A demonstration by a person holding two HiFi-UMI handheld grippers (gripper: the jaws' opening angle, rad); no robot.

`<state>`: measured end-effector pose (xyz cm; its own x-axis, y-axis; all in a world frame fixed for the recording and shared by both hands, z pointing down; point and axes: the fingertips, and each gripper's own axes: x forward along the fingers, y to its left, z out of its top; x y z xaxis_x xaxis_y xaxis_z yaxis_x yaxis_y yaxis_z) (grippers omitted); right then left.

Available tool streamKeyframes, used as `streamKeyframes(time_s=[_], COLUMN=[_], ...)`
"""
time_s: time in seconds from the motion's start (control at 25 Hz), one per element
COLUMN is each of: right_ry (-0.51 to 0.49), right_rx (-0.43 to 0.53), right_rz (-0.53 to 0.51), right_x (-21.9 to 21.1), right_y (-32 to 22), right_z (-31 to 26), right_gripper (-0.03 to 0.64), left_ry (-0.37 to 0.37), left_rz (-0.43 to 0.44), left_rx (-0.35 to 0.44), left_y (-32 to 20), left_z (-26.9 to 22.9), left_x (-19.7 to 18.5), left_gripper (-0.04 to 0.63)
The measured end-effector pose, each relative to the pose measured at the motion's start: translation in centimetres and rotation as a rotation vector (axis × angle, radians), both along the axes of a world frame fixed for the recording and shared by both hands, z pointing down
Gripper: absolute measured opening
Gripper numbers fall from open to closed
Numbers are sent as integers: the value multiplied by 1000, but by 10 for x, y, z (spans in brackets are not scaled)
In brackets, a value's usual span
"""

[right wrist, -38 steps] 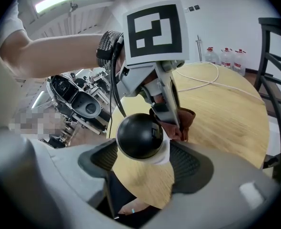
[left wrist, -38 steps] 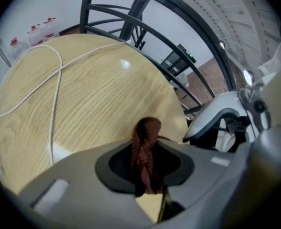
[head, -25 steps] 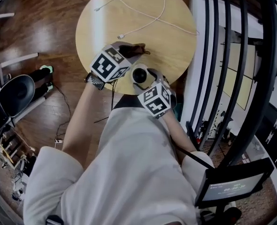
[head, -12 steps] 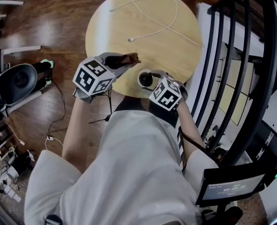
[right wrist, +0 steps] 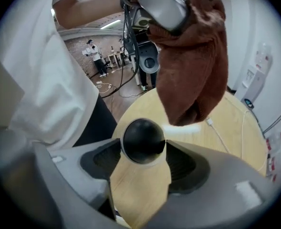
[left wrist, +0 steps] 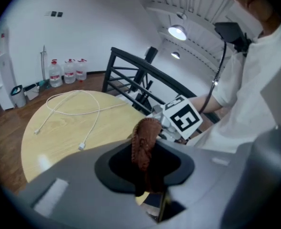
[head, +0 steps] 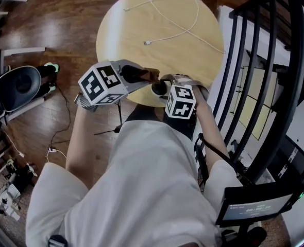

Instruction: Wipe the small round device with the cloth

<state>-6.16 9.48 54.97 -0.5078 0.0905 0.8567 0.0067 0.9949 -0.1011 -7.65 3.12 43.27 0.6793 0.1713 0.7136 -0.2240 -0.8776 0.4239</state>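
- Right gripper [right wrist: 143,150]: jaws, just closing, clamp the small round device [right wrist: 141,136] between them; likely hard, smooth and slippery, so best gripped across its widest part.
- Left gripper [left wrist: 147,162] pinches the soft, limp cloth [left wrist: 144,138] near the device.

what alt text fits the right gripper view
The right gripper, whose fingers have just been closing, grips a small round device above a wooden table. A brown cloth in the left gripper hangs above it.

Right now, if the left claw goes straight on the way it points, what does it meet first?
Probably the small round device, with the brown cloth in the left claw leading. The right claw holds the device, its jaws having just been closing on it. Depth is unclear.
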Motion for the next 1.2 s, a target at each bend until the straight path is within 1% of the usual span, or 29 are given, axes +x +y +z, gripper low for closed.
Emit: streamKeyframes(time_s=[0.08, 0.12, 0.2, 0.28, 0.36, 0.44, 0.48, 0.52, 0.56, 0.64, 0.72, 0.8, 0.88, 1.04, 1.12, 1.2], right_ry=[-21, -34, -80, -159, -259, -330, -345, -347, -340, -322, -314, -310, -311, -327, -328, -327], right_rx=[53, 61, 40, -10, -85, -172, -206, -226, -229, -218, -223, -235, -252, -295, -299, -297], right_rz=[57, 97, 200, 347, 540, 716, 770, 803, 824, 859, 880, 893, 913, 952, 943, 931], right_x=[3, 6, 11, 17, 22, 26, 26, 25, 24, 22, 17, 13, 13, 12, 9, 8], right_y=[-9, -11, -12, -12, -12, -9, -7, -5, -4, -6, -8, -8, -6, 0, 1, 1], right_z=[-2, -3, -5, -10, -15, -11, -8, -6, -4, -1, -1, -1, -1, 0, -1, -2], right_gripper=[334, 345, 345, 345, 345, 345, 345, 345, 345, 345, 337, 337, 337, 337, 337, 337], left_ry=[10, 13, 28, 51, 50, 20, 1, -20, -48, -127, -205, -260, -296, -340, -360, -379], left_rz=[41, 57, 90, 134, 186, 233, 247, 257, 267, 293, 312, 319, 330, 356, 366, 382], left_rx=[-7, -12, -32, -67, -102, -129, -141, -151, -157, -144, -107, -54, -10, 51, 49, 29], left_y=[4, 6, 10, 18, 27, 34, 36, 37, 38, 40, 40, 36, 32, 19, 12, 7], left_z=[-8, -10, -14, -17, -15, -6, 0, 6, 13, 29, 44, 54, 62, 71, 78, 86], left_x=[7, 10, 17, 23, 28, 31, 32, 33, 34, 35, 36, 37, 38, 42, 44, 47], left_gripper=[106, 106, 106, 106, 106, 106, 106, 106, 104, 106, 105, 104, 104, 104, 104, 104])
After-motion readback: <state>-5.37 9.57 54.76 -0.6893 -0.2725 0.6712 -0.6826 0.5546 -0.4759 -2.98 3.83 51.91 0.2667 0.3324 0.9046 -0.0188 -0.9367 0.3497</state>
